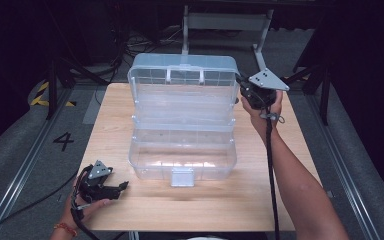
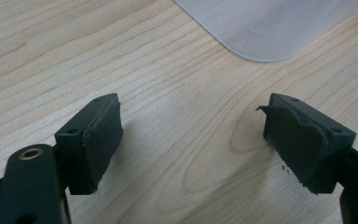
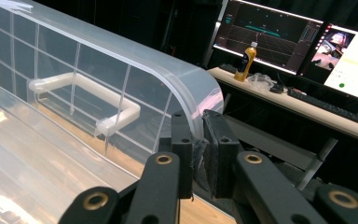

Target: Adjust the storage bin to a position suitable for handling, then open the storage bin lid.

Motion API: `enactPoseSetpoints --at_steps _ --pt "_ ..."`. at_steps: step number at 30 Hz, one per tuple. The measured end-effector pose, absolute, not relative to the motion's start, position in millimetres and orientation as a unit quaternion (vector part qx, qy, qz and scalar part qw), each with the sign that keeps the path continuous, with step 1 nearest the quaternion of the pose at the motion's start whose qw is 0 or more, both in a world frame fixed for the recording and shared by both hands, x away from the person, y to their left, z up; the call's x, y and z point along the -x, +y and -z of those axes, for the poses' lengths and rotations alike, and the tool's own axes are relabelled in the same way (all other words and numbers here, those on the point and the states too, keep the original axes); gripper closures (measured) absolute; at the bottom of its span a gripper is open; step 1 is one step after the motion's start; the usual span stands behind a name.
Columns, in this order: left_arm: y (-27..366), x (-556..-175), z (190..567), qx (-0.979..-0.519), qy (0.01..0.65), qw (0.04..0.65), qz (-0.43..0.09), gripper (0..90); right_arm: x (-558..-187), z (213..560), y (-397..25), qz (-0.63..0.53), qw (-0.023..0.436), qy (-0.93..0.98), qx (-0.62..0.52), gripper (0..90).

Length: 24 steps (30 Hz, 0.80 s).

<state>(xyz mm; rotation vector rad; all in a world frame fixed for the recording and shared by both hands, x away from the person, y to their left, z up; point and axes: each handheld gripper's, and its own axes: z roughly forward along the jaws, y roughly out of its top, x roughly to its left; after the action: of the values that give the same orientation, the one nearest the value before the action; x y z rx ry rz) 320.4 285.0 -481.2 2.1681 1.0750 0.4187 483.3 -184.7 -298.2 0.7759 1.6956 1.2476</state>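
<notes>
The clear plastic box (image 1: 182,150) sits mid-bench with its lid (image 1: 182,82) raised at the far side. The right tool (image 3: 198,154) pinches the lid's thin right edge; it looks light, slick and flexible. The left tool (image 2: 193,140) rests wide apart, near left.

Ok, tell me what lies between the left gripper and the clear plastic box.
Bare wooden table separates the open left gripper from the clear plastic box, seen in the high view.

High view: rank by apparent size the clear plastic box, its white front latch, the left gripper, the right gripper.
1. Clear plastic box, lid open.
2. and 3. Black left gripper and black right gripper: look alike, unranked.
4. White front latch.
</notes>
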Motion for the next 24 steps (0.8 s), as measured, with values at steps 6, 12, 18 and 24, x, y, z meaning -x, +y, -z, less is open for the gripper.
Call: enactPoseSetpoints --at_steps 6,12,18,24 --pt "285.0 -320.4 481.0 -0.832 0.412 0.335 -0.161 19.9 -490.5 296.5 -183.0 -0.493 0.435 0.685 -0.314 85.2" --pt "284.9 -320.4 481.2 -0.831 0.412 0.336 -0.161 19.9 -497.0 295.5 -183.0 -0.493 0.427 0.687 -0.319 85.2" --pt "285.0 -320.4 481.2 -0.831 0.412 0.336 -0.161 19.9 -504.8 294.4 -183.5 -0.489 0.421 0.692 -0.322 85.2" --pt "284.9 -320.5 481.5 -0.831 0.412 0.337 -0.161 19.9 -512.6 294.1 -183.8 -0.489 0.414 0.696 -0.325 85.1"
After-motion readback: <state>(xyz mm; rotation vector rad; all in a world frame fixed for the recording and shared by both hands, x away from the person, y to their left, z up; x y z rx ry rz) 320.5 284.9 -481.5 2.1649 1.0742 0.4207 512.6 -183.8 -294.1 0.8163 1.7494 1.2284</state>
